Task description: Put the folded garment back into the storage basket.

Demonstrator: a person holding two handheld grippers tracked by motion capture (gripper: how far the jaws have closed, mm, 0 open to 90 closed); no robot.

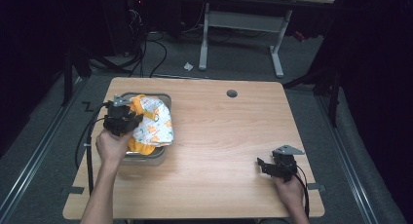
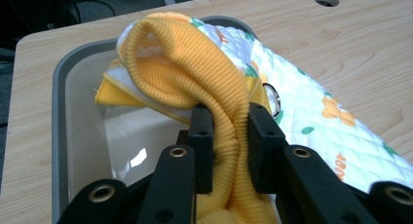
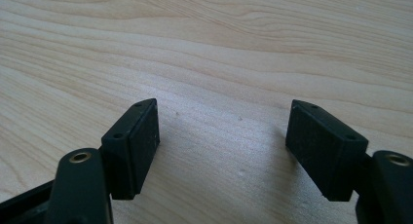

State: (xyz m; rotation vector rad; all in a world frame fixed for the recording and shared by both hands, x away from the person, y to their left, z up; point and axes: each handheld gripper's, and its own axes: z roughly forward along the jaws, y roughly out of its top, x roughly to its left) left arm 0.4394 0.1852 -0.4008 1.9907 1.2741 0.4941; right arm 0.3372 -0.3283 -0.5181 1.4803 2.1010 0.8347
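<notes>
A small padded garment (image 1: pixel 155 121) in white with orange flowers and orange ribbed trim (image 2: pixel 195 73) lies half in, half over a grey bin (image 1: pixel 160 98) at the table's left. My left gripper (image 1: pixel 127 118) is shut on the orange ribbed cuff (image 2: pixel 229 131), which bunches up between its two black pads (image 2: pixel 200 136). The garment's printed body (image 2: pixel 321 117) drapes over the bin's right rim onto the table. My right gripper (image 1: pixel 263 166) rests low over bare wood near the front right, open, with nothing between its pads (image 3: pixel 141 141).
The grey bin's inside (image 2: pixel 97 131) is pale and bare on its left side. A round cable hole (image 1: pixel 232 93) sits near the table's far edge. Beyond the wooden table (image 1: pixel 229 136) stand a white desk frame (image 1: pixel 243 24) and cables on the floor.
</notes>
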